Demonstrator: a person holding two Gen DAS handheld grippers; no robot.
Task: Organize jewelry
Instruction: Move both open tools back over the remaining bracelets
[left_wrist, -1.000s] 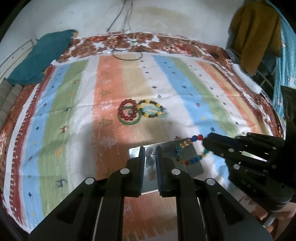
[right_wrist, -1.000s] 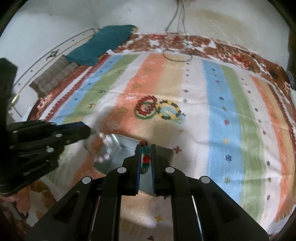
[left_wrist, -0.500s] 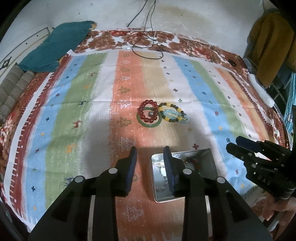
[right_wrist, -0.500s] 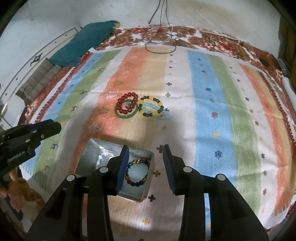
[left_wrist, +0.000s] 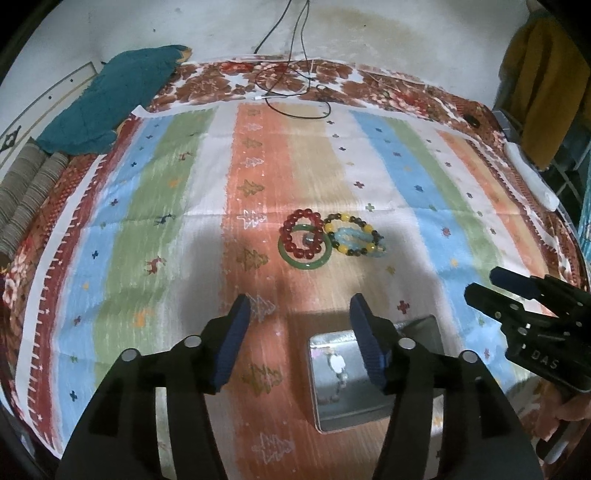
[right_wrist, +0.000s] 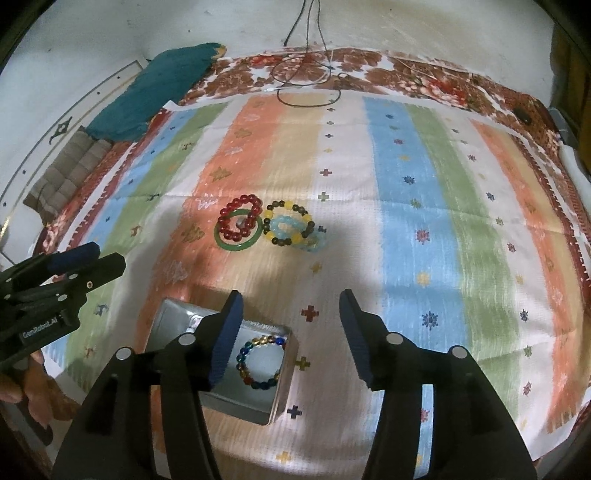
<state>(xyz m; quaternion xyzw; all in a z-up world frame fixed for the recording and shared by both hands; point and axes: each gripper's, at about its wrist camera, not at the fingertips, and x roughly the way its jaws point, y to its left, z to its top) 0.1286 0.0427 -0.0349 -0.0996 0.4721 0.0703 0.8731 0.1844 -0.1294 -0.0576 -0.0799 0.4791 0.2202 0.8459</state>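
Metal tin holds two bracelets; both grippers (left gripper, right gripper), jaws just opened and empty, next reach beyond it for the red bracelet.

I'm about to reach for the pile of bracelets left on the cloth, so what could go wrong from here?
1. The red bead bracelet lies over the green bangle; one pinch may lift both or drop one.
2. The yellow-and-dark bracelet overlaps the pale blue one, so they could drag each other.
3. The tin sits right under the open right claw; a low move could knock it.
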